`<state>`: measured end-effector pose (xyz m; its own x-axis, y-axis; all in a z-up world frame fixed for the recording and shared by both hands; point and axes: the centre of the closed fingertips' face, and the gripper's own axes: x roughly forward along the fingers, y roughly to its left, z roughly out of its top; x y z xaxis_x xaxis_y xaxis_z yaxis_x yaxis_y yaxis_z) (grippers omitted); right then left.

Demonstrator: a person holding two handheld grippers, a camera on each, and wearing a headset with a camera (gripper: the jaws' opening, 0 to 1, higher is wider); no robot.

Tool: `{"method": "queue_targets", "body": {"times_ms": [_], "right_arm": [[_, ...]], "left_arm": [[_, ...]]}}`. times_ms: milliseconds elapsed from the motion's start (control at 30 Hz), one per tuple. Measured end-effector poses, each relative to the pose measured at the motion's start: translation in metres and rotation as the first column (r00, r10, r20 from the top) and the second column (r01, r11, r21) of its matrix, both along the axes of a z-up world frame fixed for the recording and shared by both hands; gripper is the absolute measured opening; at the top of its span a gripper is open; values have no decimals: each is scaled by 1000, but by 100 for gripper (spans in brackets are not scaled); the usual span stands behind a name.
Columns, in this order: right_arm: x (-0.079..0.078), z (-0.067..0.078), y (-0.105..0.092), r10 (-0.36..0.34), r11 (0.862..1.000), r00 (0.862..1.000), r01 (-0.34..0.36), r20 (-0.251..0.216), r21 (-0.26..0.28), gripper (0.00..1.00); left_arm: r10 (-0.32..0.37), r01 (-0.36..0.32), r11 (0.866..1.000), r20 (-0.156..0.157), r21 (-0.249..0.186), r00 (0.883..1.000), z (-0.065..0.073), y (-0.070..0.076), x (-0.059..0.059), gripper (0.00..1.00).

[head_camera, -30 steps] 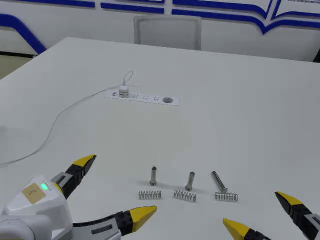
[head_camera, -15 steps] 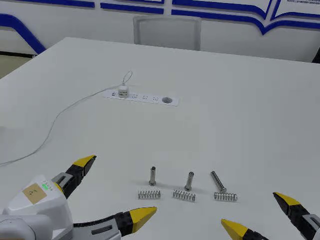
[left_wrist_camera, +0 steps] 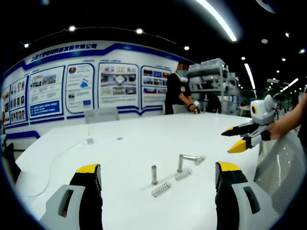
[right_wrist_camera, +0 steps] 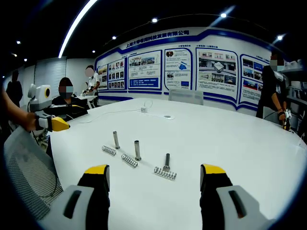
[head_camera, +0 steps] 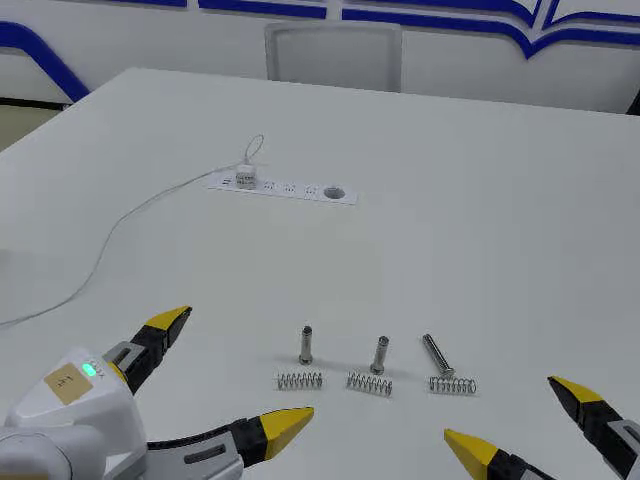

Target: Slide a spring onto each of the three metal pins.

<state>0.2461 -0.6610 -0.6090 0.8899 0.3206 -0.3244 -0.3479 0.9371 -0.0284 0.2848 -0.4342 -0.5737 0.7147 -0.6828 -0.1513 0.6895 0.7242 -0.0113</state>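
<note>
Three metal pins stand in a row on the white table (head_camera: 480, 230): left pin (head_camera: 306, 344), middle pin (head_camera: 380, 354), and a right pin (head_camera: 436, 357) that lies tilted. A loose spring lies in front of each: left spring (head_camera: 299, 380), middle spring (head_camera: 369, 384), right spring (head_camera: 452, 385). My left gripper (head_camera: 228, 372) is open, near and left of the row. My right gripper (head_camera: 515, 418) is open, near and right of it. The left gripper view shows pins (left_wrist_camera: 154, 174) and springs (left_wrist_camera: 161, 189) ahead; the right gripper view shows pins (right_wrist_camera: 137, 150) and springs (right_wrist_camera: 128, 160).
A white power strip (head_camera: 285, 188) with a plugged charger (head_camera: 245, 178) and its cable (head_camera: 110, 235) lies farther back. A grey chair (head_camera: 333, 55) stands at the far edge. A person (left_wrist_camera: 180, 88) stands beyond the table; seated people (right_wrist_camera: 64, 100) are at its side.
Only the head camera has shifted a little. Pins, springs and both grippers hold their places.
</note>
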Motion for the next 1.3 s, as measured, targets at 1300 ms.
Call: {"method": "queue_targets", "body": {"times_ms": [1300], "right_arm": [[101, -31, 6, 80, 997, 985, -76, -154, 32, 58]], "left_arm": [[41, -41, 999, -33, 3, 999, -8, 9, 5, 100]]}}
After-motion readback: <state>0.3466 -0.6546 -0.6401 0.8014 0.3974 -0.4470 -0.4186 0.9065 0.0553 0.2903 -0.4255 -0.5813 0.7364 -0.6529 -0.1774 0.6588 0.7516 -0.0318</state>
